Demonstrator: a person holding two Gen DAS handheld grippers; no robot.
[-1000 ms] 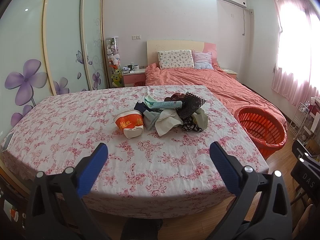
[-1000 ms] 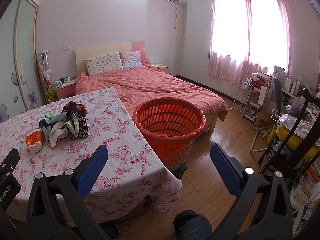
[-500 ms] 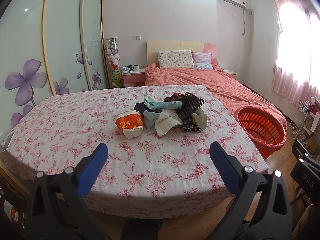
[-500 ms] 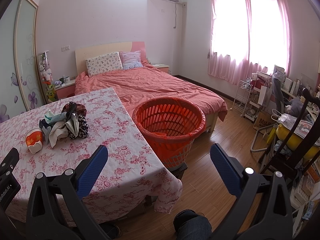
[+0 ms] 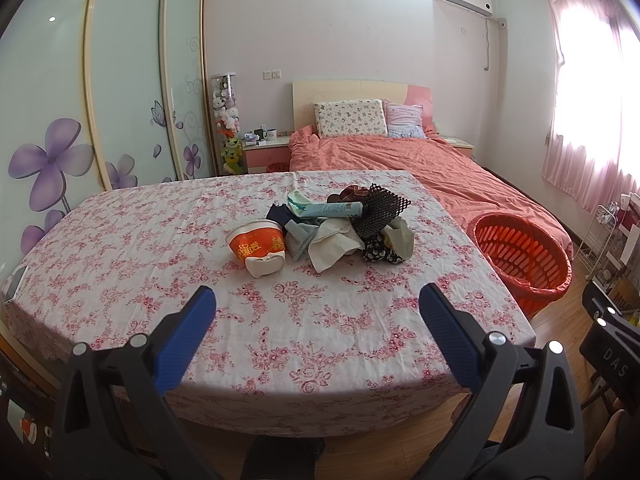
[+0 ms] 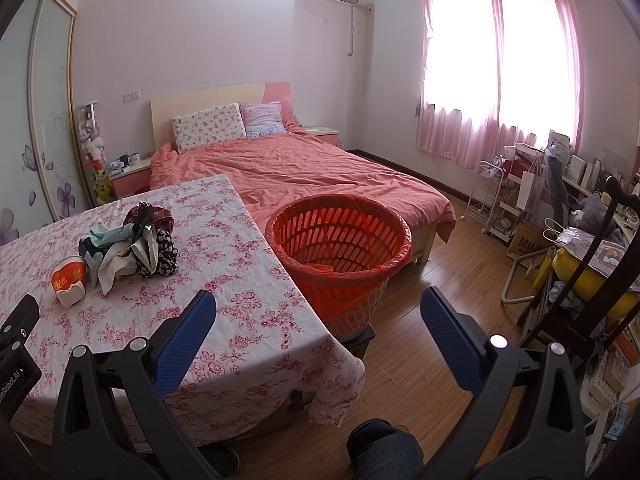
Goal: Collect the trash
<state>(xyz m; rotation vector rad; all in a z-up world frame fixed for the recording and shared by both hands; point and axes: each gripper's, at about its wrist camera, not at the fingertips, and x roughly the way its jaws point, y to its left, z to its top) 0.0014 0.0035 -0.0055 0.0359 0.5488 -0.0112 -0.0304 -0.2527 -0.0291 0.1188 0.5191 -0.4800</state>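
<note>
Floral pink cloth covers the table (image 5: pixel 168 240), and the trash pile (image 5: pixel 344 228) sits at its centre in the left wrist view: an orange-and-white paper cup (image 5: pixel 258 250) on its side, crumpled wrappers and a black mesh scrap (image 5: pixel 380 210). Both claws are released and hold nothing; the left gripper (image 5: pixel 316 304) hangs over the near table edge, the right gripper (image 6: pixel 318 306) at lower centre before the orange basket (image 6: pixel 340 240) on the floor beside the table.

salmon bed (image 5: pixel 404 160), two pillows (image 5: pixel 350 118), pink curtains (image 6: pixel 496 68), flowered wardrobe doors (image 5: pixel 120 80)
</note>
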